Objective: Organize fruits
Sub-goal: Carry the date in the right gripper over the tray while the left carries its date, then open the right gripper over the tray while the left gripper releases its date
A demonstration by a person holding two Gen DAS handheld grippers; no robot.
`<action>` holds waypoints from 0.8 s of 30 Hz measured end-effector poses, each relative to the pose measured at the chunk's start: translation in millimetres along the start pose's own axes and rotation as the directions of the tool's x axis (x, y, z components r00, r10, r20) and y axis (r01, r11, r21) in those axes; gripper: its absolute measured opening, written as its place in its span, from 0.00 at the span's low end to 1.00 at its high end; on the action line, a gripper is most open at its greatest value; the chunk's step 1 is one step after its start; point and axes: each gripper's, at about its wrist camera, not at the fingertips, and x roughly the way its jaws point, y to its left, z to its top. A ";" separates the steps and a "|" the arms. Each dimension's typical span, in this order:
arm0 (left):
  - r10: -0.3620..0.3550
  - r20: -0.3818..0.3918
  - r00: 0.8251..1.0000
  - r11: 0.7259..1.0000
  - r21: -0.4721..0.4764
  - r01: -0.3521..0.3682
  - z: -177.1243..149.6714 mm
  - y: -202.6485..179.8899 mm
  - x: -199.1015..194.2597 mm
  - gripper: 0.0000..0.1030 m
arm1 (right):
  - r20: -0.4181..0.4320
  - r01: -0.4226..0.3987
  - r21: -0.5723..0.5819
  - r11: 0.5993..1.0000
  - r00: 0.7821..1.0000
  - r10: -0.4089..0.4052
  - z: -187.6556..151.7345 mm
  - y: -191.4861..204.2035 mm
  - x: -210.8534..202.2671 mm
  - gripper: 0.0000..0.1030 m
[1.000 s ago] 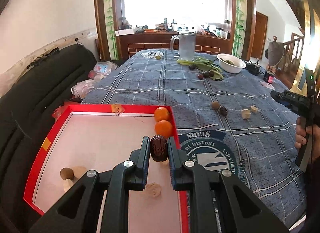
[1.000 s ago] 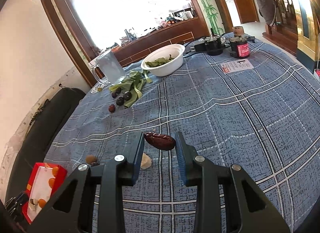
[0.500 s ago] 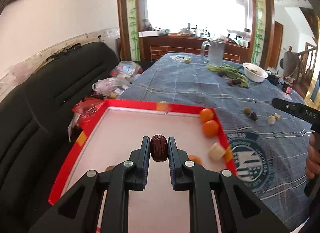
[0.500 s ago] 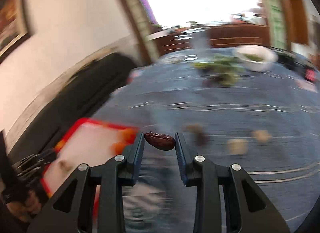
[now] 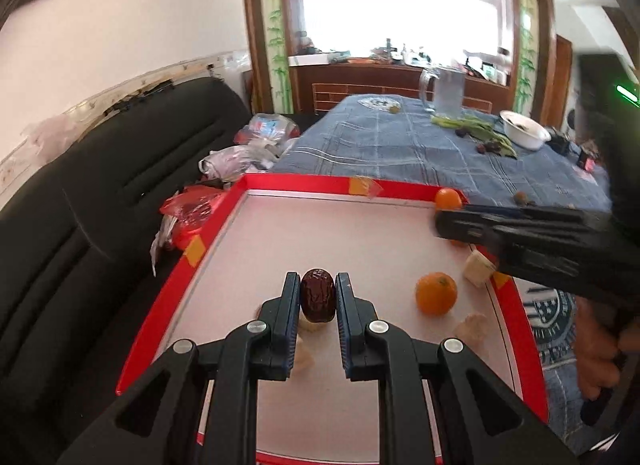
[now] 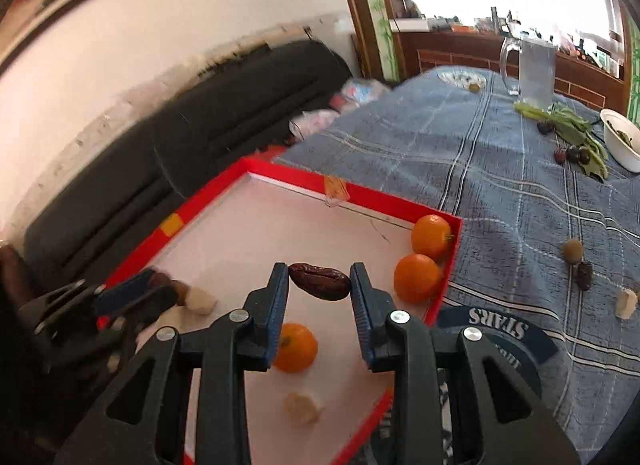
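My left gripper [image 5: 317,293] is shut on a dark red date [image 5: 317,300], held upright low over the near left part of the red-rimmed tray [image 5: 304,184]. My right gripper [image 6: 319,283] is shut on a second wrinkled date [image 6: 320,281], held crosswise above the tray [image 6: 392,203] beside its right wall. Three oranges lie in the tray: two in the far right corner [image 6: 430,237] [image 6: 417,278] and one nearer [image 6: 295,347]. Pale fruit pieces [image 6: 302,408] and a brown round fruit [image 6: 181,291] also rest on the tray floor. The right gripper's body [image 5: 532,237] reaches in from the right.
On the blue plaid tablecloth [image 6: 500,169] lie loose fruits: a brown one [image 6: 573,250], a dark date [image 6: 584,275], a pale piece [image 6: 625,303]. Farther back stand a glass jug [image 6: 536,69], greens with dark fruits [image 6: 572,133] and a white bowl [image 6: 622,141]. A black sofa [image 5: 80,201] with plastic bags runs along the left.
The right gripper swung left with its date from over the open cloth to above the tray. The left gripper carried its date leftward and lower over the tray's near left side.
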 end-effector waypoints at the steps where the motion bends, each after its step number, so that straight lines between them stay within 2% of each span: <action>1: -0.003 0.002 1.000 1.000 0.013 0.003 -1.2 -1.9 0.0 0.15 | -0.015 0.003 0.004 1.000 1.000 -0.003 2.2 1.3 6.5 0.33; 6: 0.010 0.007 1.000 0.998 0.069 -0.010 -4.4 -8.2 2.6 0.15 | -0.100 0.044 0.033 0.998 0.994 -0.041 9.4 -0.5 36.2 0.33; 10: 0.031 -0.024 0.999 0.995 0.094 -0.028 -7.4 -7.7 11.1 0.16 | -0.170 0.059 0.062 0.996 0.984 -0.047 12.3 -5.1 50.0 0.33; 17: 0.073 -0.059 0.996 0.991 0.115 -0.066 -10.4 -10.6 17.5 0.16 | -0.218 0.084 0.051 0.995 0.973 -0.071 11.1 -7.5 53.8 0.33; 18: 0.069 -0.065 0.996 0.992 0.108 -0.062 -9.5 -10.7 17.3 0.20 | -0.226 0.077 0.057 0.995 0.972 -0.062 11.1 -8.4 51.8 0.34; 20: 0.069 -0.066 0.995 0.994 0.094 -0.063 -7.6 -10.6 16.3 0.34 | -0.212 0.047 0.076 0.996 0.977 -0.030 11.6 -10.9 43.7 0.34; 21: 0.069 -0.058 0.996 0.994 0.088 -0.063 -5.9 -10.8 14.3 0.39 | -0.185 0.026 0.089 0.996 0.983 -0.009 12.6 -13.6 35.7 0.37; 23: 0.070 -0.041 0.997 0.994 0.082 -0.067 -2.4 -11.6 9.9 0.42 | -0.108 0.004 0.118 0.993 0.994 0.009 14.4 -21.9 14.6 0.45; 24: 0.072 -0.031 0.997 0.995 0.077 -0.069 -0.1 -12.3 7.3 0.47 | -0.065 0.001 0.134 0.991 0.998 0.008 15.0 -28.0 2.6 0.48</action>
